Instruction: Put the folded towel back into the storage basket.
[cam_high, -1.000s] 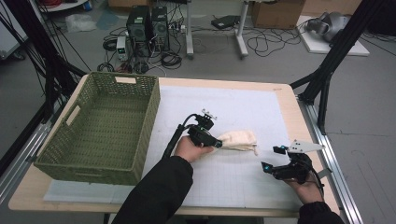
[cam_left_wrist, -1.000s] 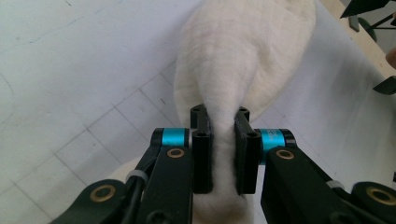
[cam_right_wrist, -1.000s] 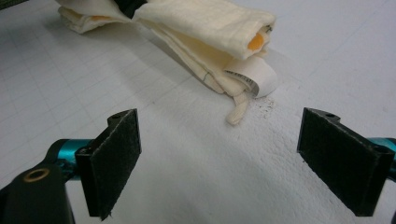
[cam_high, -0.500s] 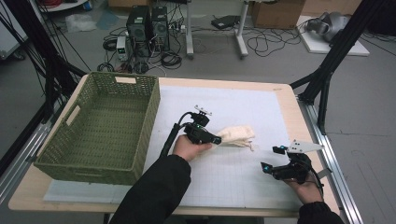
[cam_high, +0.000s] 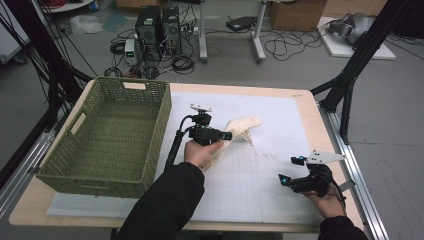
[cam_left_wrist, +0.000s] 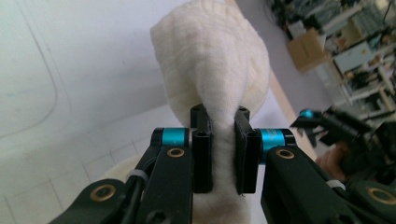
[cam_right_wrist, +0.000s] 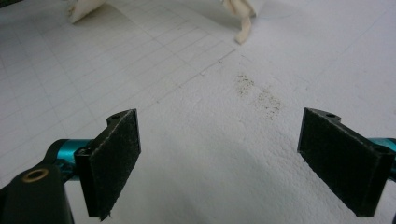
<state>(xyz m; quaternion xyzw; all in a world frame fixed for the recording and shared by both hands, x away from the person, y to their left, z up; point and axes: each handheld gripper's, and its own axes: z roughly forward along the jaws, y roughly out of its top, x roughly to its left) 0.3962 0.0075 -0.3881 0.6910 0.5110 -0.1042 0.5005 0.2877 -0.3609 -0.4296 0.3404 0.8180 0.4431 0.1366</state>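
My left gripper (cam_left_wrist: 219, 154) covers the pinched part of the cream cloth (cam_left_wrist: 212, 60), and the cloth's lower end runs off the bottom edge in the left gripper view. From above, my left hand (cam_high: 202, 152) hides the cloth's near end. In the right gripper view, the cloth's pieces are cut by the top edge, and the dark specks (cam_right_wrist: 257, 93) below the cloth on the mat are too small to tell.

Both grippers are black with turquoise rings and brass-coloured screws near the flat black pads (cam_right_wrist: 116, 161). The left gripper (cam_high: 227, 135) trails a thick black cable; the right gripper (cam_high: 285, 179) carries a grey three-cornered plate. Both sleeves are black.
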